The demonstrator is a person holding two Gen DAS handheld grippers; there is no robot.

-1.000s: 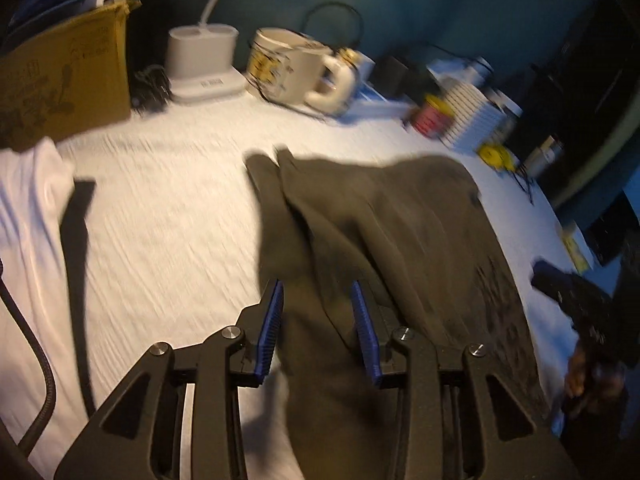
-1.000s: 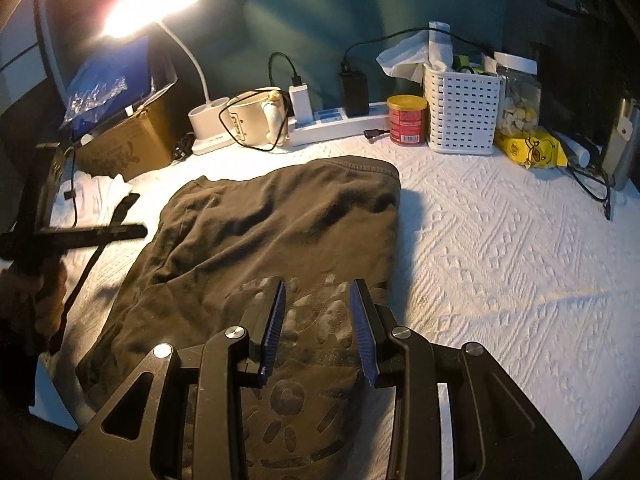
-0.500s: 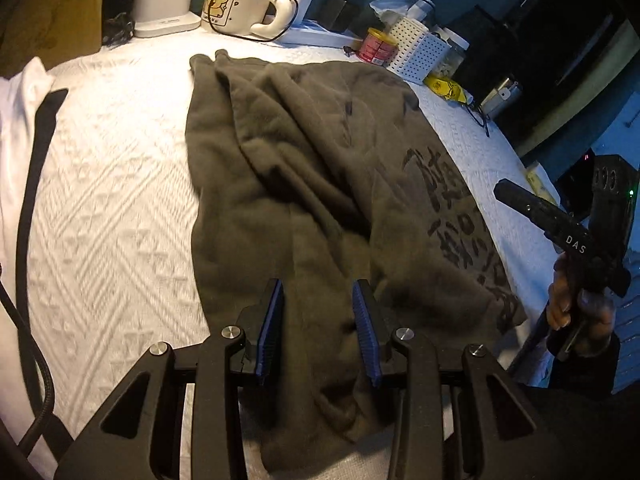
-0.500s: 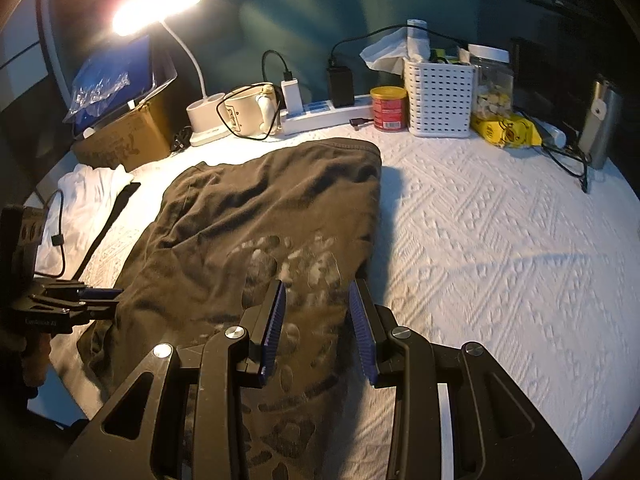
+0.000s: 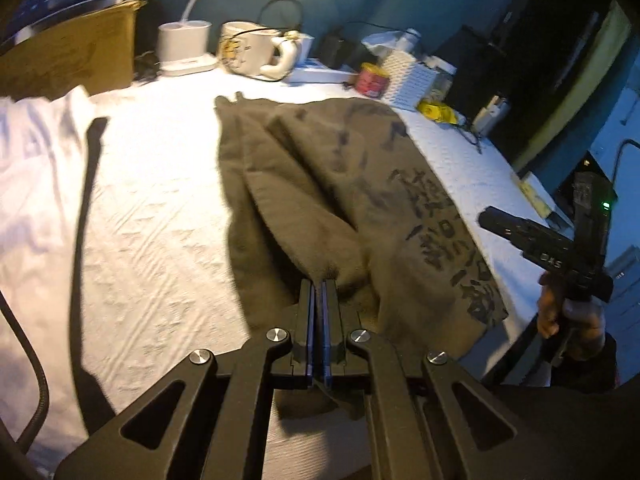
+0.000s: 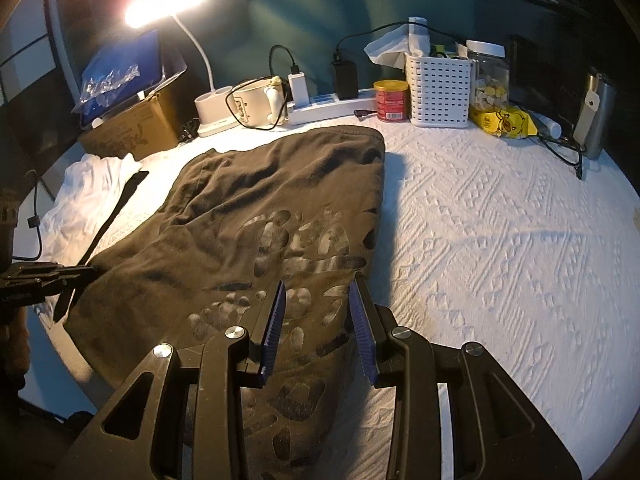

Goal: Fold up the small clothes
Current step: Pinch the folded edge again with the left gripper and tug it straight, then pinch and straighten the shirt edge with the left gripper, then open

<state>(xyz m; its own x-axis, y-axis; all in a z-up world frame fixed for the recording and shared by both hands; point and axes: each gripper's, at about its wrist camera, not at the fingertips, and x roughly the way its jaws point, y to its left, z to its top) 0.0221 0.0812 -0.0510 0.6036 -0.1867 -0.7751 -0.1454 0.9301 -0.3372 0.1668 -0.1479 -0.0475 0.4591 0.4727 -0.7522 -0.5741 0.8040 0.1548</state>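
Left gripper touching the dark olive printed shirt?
Touching. In the left wrist view the left gripper has just closed its jaws on a raised fold of the dark olive printed shirt.

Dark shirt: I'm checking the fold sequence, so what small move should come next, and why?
Probably close the right gripper on the hem below it. The left gripper has just closed on a pinch of the dark shirt, while the right one hangs open over the printed edge, so only one side is held.

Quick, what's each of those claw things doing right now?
Left gripper: just closed, pinching the dark shirt.
Right gripper: open above the shirt, holding nothing.
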